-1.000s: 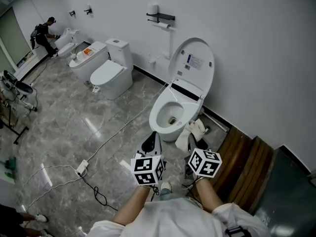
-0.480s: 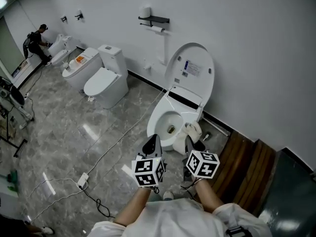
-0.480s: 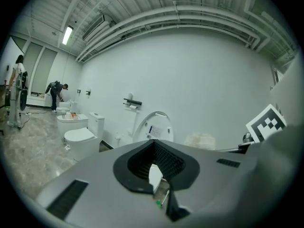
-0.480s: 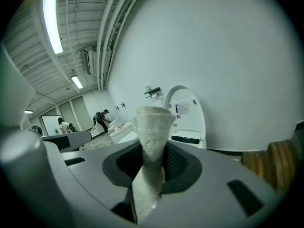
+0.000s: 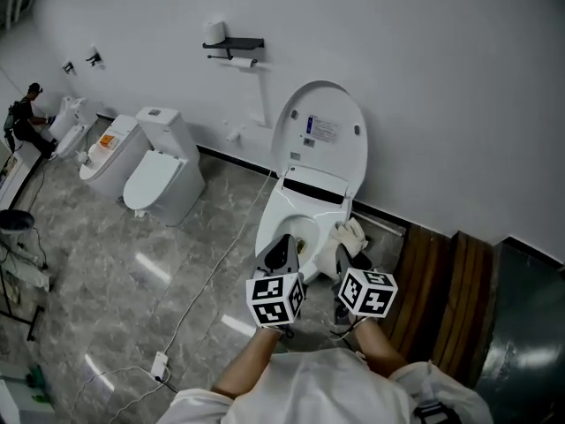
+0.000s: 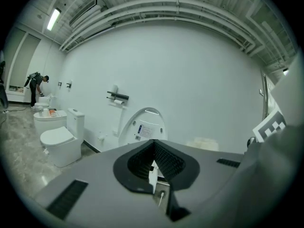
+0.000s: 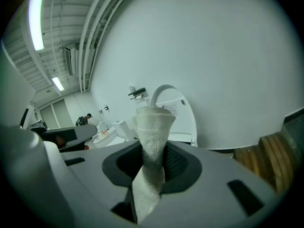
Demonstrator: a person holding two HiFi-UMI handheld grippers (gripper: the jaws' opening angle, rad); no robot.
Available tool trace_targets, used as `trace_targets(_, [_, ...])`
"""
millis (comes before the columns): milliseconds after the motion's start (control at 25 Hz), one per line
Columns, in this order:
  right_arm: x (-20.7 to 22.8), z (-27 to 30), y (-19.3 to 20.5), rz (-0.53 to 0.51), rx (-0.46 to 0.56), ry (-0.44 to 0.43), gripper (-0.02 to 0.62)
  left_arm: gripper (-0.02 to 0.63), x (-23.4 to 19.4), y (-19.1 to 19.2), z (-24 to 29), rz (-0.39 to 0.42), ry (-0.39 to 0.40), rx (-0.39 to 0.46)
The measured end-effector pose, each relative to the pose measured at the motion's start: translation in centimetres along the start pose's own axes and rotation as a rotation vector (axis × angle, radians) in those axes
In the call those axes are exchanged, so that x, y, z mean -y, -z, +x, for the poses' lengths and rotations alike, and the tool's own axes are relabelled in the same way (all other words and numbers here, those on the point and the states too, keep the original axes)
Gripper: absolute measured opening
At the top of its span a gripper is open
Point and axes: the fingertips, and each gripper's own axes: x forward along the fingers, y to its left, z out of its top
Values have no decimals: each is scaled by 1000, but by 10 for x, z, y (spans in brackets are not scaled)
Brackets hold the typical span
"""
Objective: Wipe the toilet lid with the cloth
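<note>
White oval plastic toilet lid (image 5: 320, 135): glossy white, label with a blue strip.
Off-white terry cloth (image 7: 153, 132): uniform, looped texture.
Grey polished stone floor (image 5: 132, 263): white-veined marbling.
Dark brown slatted wooden panel (image 5: 441, 281).
Left gripper (image 5: 281, 253), right gripper (image 5: 351, 253): black-and-white square markers.

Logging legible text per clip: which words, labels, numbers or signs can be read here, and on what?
No text is legible in any view.
Sticker on the raised toilet lid: print too small to read.
Orange label on a toilet further along the wall: too small to read.
Left marker cube and right marker cube: black-and-white square patterns only, no words.
</note>
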Motion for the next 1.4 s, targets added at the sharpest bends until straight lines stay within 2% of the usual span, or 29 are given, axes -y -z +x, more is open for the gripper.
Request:
trace_targets(240, [-30, 63, -33, 63, 38, 78, 91, 12, -38, -39, 67, 67, 119, -29])
trace_targets(520, [-73, 122, -67, 76, 104, 149, 91, 12, -95, -71, 138, 70, 199, -53])
trace_targets(680, [-71, 140, -79, 36, 102, 199, 91, 12, -100, -68, 174, 40, 236, -75])
trace_targets(840, [-54, 158, -88, 40, 95, 223, 91, 12, -94, -58, 206, 25, 250, -109])
trace_targets(920, [-44, 169, -97, 46, 102, 228, 91, 12, -89, -60, 220, 20, 259, -111])
trace_targets(1120, [-27, 206, -131, 34, 153, 208, 91, 12, -84, -87, 260, 70, 288, -64])
trace_targets(1280, [-17, 253, -180, -72, 250, 158, 91, 12, -81, -111, 310, 120, 303, 22])
trace_targets(1400, [-10, 296, -214, -142, 315, 124, 91, 12, -81, -110, 355, 143, 309, 43])
